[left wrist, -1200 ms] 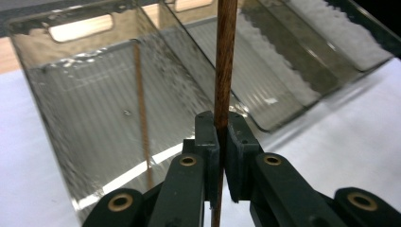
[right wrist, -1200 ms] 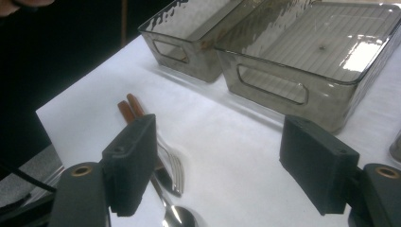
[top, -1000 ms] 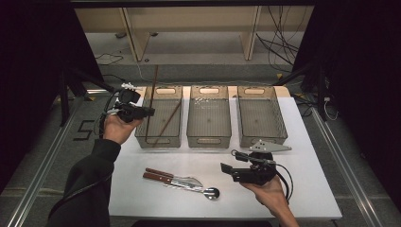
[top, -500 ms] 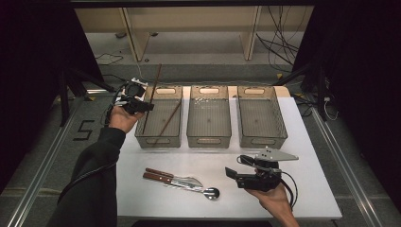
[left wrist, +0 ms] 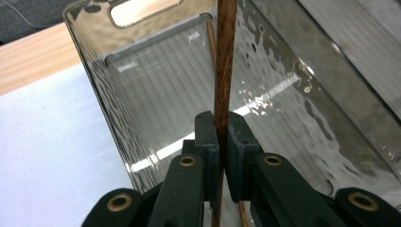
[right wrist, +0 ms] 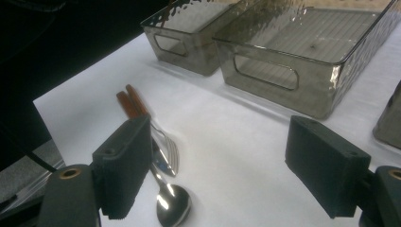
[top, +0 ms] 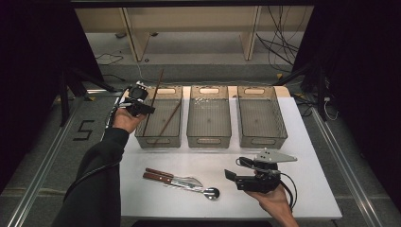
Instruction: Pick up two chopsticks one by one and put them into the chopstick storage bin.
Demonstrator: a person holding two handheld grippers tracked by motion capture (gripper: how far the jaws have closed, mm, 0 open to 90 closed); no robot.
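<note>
Right now I've got the left gripper (top: 138,100) clamped on a wooden chopstick (left wrist: 224,61), upright over the left bin (top: 142,136) w/ its mate (top: 168,119), right gripper (right wrist: 227,170) open nr the cutlery (top: 182,181).

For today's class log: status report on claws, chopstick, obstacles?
Left claw shut on chopstick, over left bin. Right claw open above cutlery. Second chopstick already in bin.

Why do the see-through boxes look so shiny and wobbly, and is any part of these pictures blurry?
In the left gripper view the bin wall throws white glare streaks and looks rippled behind the sharp wooden stick. In the right gripper view the spoon glints, and the near jaw pads look slightly soft. The high view is evenly lit on the table, dark at both sides.
</note>
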